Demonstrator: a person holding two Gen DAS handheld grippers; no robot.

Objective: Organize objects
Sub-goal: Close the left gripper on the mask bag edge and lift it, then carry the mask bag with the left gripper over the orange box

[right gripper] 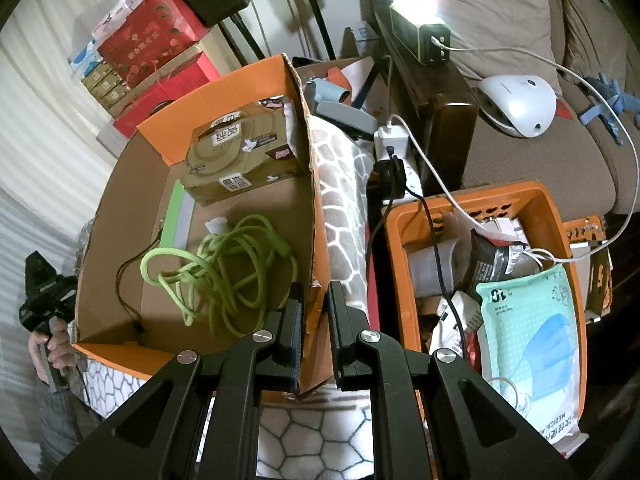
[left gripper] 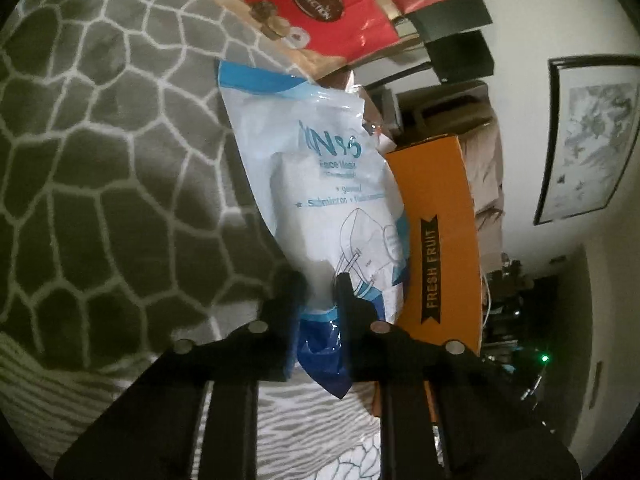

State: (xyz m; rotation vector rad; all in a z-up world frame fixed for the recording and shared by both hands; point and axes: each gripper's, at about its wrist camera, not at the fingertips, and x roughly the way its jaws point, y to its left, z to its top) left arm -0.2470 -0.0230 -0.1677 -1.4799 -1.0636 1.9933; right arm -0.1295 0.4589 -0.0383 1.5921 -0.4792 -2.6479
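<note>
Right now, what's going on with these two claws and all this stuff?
A person is sorting clutter with a claw in each hand. The left claw is shut on the bottom edge of a white and blue face mask packet, beside the orange cardboard box. The right claw is shut on that box's wall. A green cable and tissue box lie inside.
</note>
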